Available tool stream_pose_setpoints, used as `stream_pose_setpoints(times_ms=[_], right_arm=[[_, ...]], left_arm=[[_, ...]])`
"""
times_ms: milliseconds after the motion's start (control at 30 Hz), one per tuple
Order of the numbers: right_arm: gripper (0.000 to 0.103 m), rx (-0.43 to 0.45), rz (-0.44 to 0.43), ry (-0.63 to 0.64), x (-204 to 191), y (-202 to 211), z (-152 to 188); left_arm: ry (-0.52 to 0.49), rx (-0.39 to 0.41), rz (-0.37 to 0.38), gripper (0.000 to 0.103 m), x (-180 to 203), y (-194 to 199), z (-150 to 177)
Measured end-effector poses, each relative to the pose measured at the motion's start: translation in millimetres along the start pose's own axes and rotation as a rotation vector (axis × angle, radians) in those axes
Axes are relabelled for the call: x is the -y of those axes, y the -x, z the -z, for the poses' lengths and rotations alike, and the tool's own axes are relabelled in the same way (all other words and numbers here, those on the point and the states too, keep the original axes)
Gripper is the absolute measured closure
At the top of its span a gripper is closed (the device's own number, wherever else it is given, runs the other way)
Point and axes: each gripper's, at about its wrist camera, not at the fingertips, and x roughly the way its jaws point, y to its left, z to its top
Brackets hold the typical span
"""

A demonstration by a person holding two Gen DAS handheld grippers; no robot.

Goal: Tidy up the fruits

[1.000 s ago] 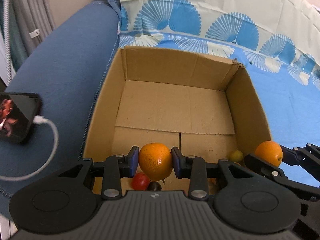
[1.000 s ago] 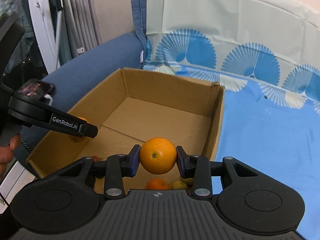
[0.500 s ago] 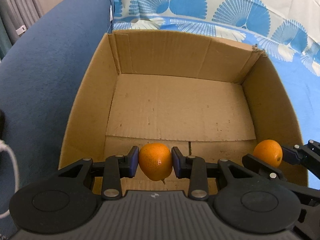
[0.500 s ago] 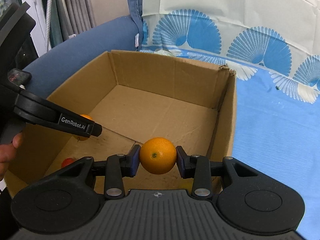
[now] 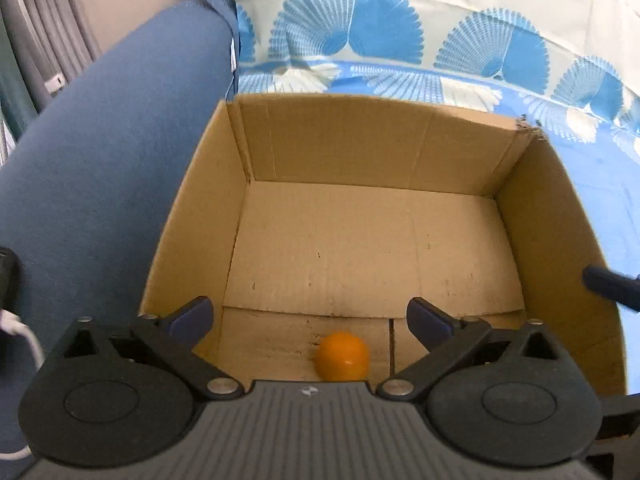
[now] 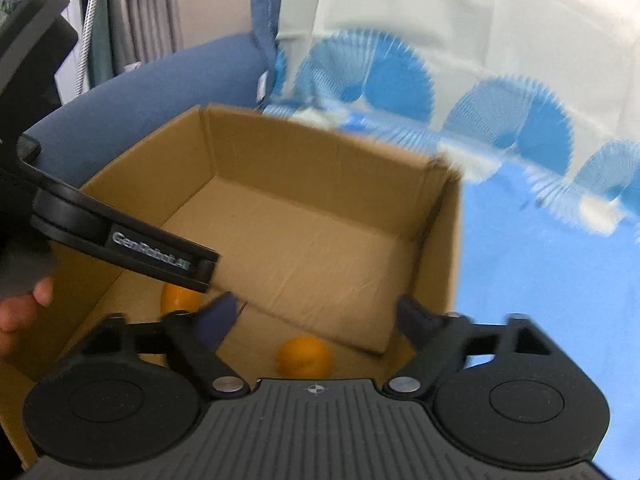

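Observation:
An open cardboard box sits on a blue patterned cloth. My left gripper hangs over its near end, its jaws opening wide, nothing between them. Below it an orange lies on the box floor. My right gripper hovers over the box's near right part, its jaws also opening, with nothing between the pads. A second orange lies on the floor beneath it. In the right wrist view the left gripper's finger crosses above the other orange.
A blue sofa arm runs along the box's left side. The fan-patterned blue and white cloth covers the seat and backrest right of the box. A person's hand holds the left gripper at the left edge. A white cable lies on the sofa arm.
Both grippers have let go of their oranges, which dropped to the box floor. Both sets of jaws went from shut on fruit to wide apart. Earlier, both moved forward and down over the box.

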Motion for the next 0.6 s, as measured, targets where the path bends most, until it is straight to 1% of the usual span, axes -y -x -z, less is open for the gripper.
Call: stream_pose_setpoints(times_ms=[67, 167, 367, 500, 600], right_arm=[[0.008, 0.006, -0.001, 0.012, -2.1, 12.3, 0.1], [0.005, 0.017, -0.001, -0.016, -5.9, 38.3, 3.4], [0.001, 0.039, -0.011, -0.047, -22.0, 100.1, 19.2], [0.001, 0.060, -0.002, -0.056, -34.6, 141.0, 34.7], [0.001, 0.076, 0.007, -0.059, -40.3, 165.2, 46.4]], left_arm=[[-0.004, -0.022, 0.011, 0.000, 0.1, 8.6, 0.8], [0.001, -0.028, 0.016, 0.000, 1.1, 29.8, 9.2], [-0.012, 0.006, 0.016, 0.000, 5.6, 91.1, 39.8], [-0.022, 0.033, 0.002, 0.000, 6.8, 134.6, 68.0], [-0.029, 0.052, -0.014, 0.000, 7.0, 157.4, 85.7]])
